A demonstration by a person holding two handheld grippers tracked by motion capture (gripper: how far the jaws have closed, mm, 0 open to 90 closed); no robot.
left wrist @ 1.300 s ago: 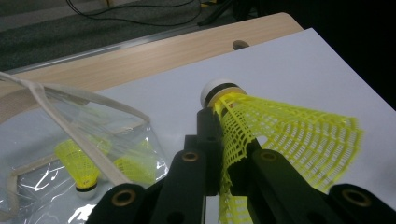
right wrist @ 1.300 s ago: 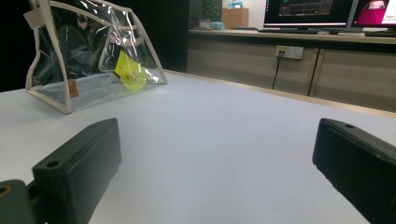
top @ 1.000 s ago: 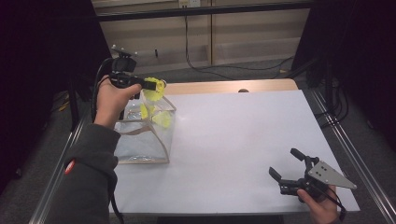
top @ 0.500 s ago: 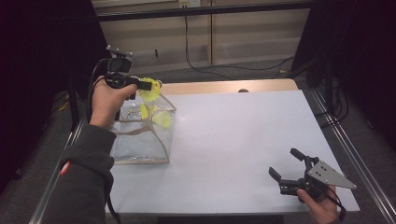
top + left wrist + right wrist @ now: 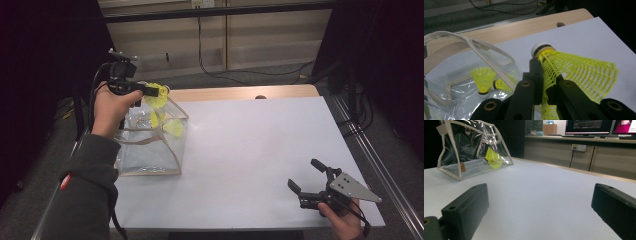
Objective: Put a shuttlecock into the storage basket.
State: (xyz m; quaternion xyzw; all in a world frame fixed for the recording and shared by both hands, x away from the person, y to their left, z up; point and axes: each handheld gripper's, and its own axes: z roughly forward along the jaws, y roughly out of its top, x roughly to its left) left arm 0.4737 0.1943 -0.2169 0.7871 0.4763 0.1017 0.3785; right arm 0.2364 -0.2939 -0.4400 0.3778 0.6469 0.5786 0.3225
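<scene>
My left gripper is shut on a yellow mesh shuttlecock and holds it over the open top of a clear plastic bag at the table's left edge. In the left gripper view the black jaws squeeze the shuttlecock just below its white cork tip, its skirt fanning right. Two more yellow shuttlecocks lie inside the bag. My right gripper rests low at the table's front right, open, with nothing between its jaws.
The white table top spreads between the bag and my right gripper. A wooden strip with a hole runs along the far edge. The bag's beige-trimmed handles stand up around its mouth. Cabinets and monitors stand beyond the table.
My left hand has drifted slightly left with the shuttlecock still in its jaws. The right gripper has not moved.
</scene>
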